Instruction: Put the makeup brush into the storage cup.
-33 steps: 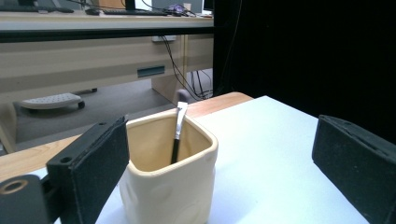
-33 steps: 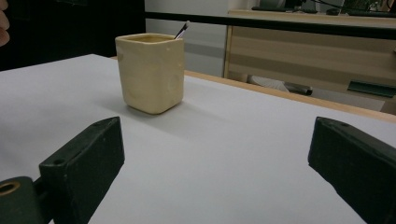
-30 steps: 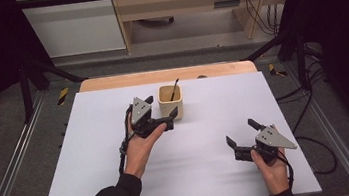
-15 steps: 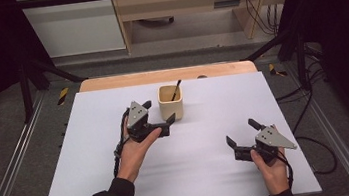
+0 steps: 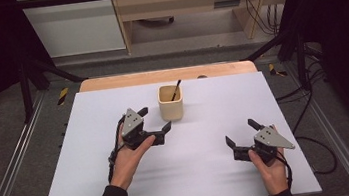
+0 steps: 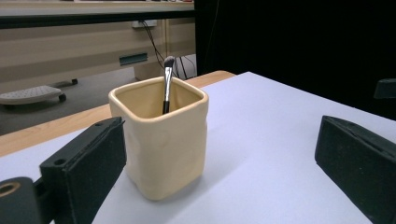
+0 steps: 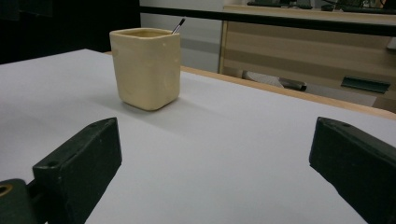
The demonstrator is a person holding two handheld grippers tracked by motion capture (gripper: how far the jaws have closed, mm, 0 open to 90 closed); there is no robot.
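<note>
A cream square cup (image 5: pixel 171 106) stands on the white table top (image 5: pixel 207 179), far of centre, with a thin dark brush (image 5: pixel 176 90) leaning inside it. My left gripper (image 5: pixel 155 119) is open just left of the cup and slightly nearer, empty and not touching it. In the left gripper view the cup (image 6: pixel 161 140) and the brush (image 6: pixel 167 84) stand close ahead, toward the left jaw of my left gripper (image 6: pixel 215 154). My right gripper (image 5: pixel 241 132) rests open and empty at the near right. Its own view shows my right gripper (image 7: pixel 212 154) aimed at the cup (image 7: pixel 146 67), farther off to the left.
A wooden strip (image 5: pixel 110 82) runs along the table's far edge. Metal rails (image 5: pixel 14 163) and dark stand legs flank the table. Cables (image 5: pixel 308 96) trail on the floor at the right. Low wooden furniture (image 5: pixel 186 6) stands beyond the table.
My left gripper has drawn back a little from the cup, toward the person and slightly left. The right gripper has stayed where it was.
</note>
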